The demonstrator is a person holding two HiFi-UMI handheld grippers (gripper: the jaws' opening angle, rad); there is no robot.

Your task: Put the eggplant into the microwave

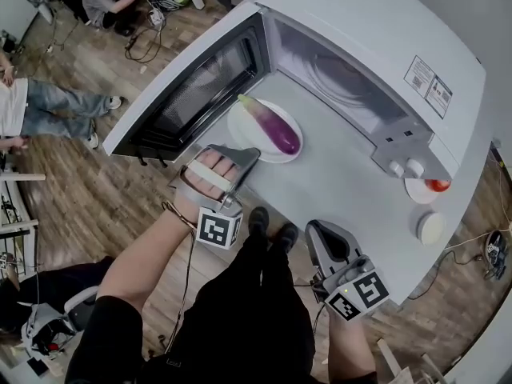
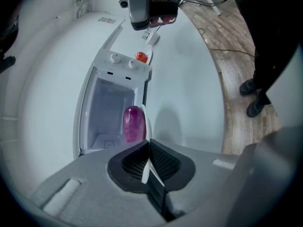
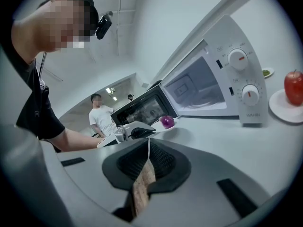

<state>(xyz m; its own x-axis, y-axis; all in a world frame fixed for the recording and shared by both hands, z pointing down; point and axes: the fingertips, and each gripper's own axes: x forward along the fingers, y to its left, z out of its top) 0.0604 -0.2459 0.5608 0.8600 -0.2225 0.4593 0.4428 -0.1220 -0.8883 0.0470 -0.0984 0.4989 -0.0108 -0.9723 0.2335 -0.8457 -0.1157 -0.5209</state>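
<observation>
One eggplant (image 1: 272,126), stem toward the microwave (image 1: 376,46), lies on the plate (image 1: 240,128) the left gripper (image 1: 244,157) pinches; right gripper (image 1: 317,230) closed.

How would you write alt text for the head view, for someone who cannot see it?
Seen from above, the left gripper grips the rim of a white plate carrying a purple eggplant, just in front of an open microwave. The right gripper is shut, nearer the person.

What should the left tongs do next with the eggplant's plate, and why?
Probably carry the plate forward into the microwave: the left tongs are shut on its rim, the eggplant lies on it, and the door stands open.
</observation>
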